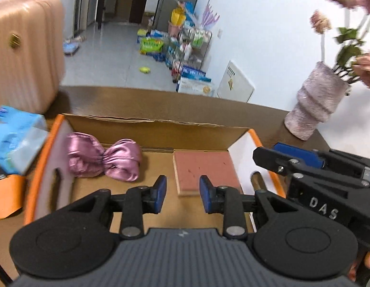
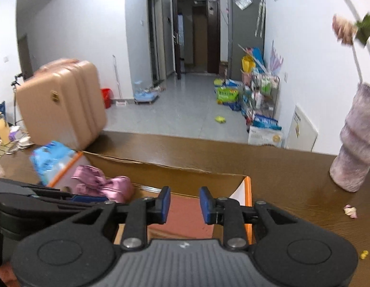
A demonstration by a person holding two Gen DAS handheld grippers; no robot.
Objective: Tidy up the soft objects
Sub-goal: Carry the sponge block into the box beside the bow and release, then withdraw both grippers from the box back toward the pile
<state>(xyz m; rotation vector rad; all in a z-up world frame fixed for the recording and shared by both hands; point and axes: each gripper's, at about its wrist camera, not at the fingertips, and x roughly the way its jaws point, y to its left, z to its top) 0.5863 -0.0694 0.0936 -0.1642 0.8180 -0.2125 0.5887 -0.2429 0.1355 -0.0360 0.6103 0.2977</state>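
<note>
In the left wrist view, the left gripper [image 1: 182, 190] hangs with its jaws narrowly apart and empty over the shallow, orange-edged cardboard box [image 1: 146, 130], in which one gathered pink satin bow [image 1: 103, 159] lies toward the left end and one flat pink foam pad [image 1: 204, 172] toward the right end. In the right wrist view, the right gripper [image 2: 185, 204] is likewise narrowly parted and empty above the box's pad end. Both pieces look light and squashy; the slippery bow is best pinched at its cinched middle.

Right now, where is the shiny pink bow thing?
In the left wrist view the pink satin bow lies inside the cardboard box, on its left side, with the flat reddish pad to its right.
</note>
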